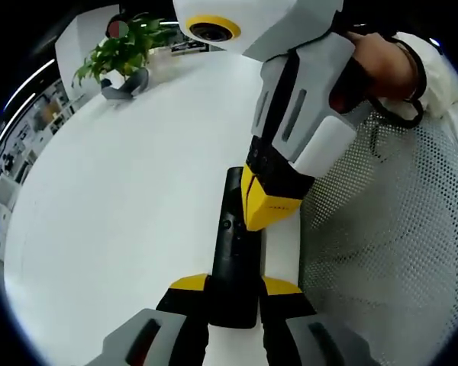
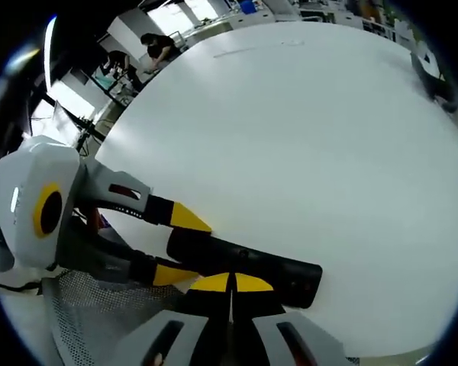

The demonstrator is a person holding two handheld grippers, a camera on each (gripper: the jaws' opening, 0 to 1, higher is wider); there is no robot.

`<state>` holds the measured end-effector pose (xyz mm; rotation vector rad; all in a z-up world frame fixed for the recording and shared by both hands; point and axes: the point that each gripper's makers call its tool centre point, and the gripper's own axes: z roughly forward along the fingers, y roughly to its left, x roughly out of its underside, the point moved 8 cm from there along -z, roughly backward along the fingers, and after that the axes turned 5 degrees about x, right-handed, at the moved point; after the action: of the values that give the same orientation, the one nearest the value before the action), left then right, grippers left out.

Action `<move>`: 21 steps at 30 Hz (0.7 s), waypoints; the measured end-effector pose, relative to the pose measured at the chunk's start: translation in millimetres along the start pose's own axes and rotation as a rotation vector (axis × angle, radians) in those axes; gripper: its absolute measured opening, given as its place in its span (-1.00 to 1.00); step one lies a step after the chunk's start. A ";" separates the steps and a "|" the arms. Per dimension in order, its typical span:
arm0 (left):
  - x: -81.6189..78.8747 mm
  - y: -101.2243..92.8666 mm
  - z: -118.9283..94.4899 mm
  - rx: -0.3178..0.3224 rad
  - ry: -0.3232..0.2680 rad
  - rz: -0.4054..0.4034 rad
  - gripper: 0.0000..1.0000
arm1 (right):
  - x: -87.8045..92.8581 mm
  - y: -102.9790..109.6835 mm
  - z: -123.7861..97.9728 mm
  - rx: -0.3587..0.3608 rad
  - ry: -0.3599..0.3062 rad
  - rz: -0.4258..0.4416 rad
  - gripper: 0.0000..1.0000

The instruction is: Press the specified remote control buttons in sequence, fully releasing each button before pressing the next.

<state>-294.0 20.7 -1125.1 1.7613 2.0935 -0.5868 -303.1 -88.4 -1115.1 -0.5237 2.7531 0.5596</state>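
A long black remote control (image 1: 230, 229) lies lengthwise near the edge of the white table (image 1: 122, 198). My left gripper (image 1: 235, 287) is shut on its near end, one yellow tip on each side. My right gripper (image 1: 266, 204) comes down from the upper right with its jaws shut together, their yellow tips resting on the remote's top face beside a small button. In the right gripper view the remote (image 2: 259, 265) runs across the frame. There my right gripper (image 2: 230, 284) touches its upper side, and my left gripper (image 2: 179, 245) clamps its left end.
A green plant (image 1: 122, 49) in a grey pot (image 1: 127, 85) stands at the far side of the table. A white mesh chair (image 1: 389, 229) sits close against the table edge. A person's hand (image 1: 382, 65) holds the right gripper. People (image 2: 156, 47) work in the background.
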 end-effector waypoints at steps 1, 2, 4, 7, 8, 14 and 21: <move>0.1 0.0 0.0 0.000 -0.002 -0.001 -0.51 | -0.3 0.5 0.6 0.007 0.003 -0.007 -1.00; 0.4 0.1 0.3 0.000 -0.004 0.000 -0.51 | -0.4 1.0 0.8 0.012 0.007 -0.013 -1.00; 0.6 -0.1 0.3 0.000 -0.006 0.001 -0.51 | -0.5 2.3 1.3 0.025 0.020 -0.032 -1.00; 0.7 0.2 0.4 0.003 -0.006 0.004 -0.51 | -1.1 3.9 1.6 0.043 0.030 -0.069 -1.00; 0.6 0.1 0.2 0.004 -0.004 0.006 -0.51 | -1.1 4.4 1.7 0.048 0.037 -0.090 -1.00; 1.5 0.2 -0.2 0.008 -0.011 0.012 -0.51 | -2.4 6.4 2.6 0.056 0.067 -0.166 -1.00; 2.2 0.5 0.1 0.009 -0.018 0.010 -0.51 | -1.5 0.4 1.9 0.016 0.055 -0.071 -1.00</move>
<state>-293.9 22.6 -1126.2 1.7634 2.0722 -0.6079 -301.6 -86.8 -1116.1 -0.6395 2.7757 0.5126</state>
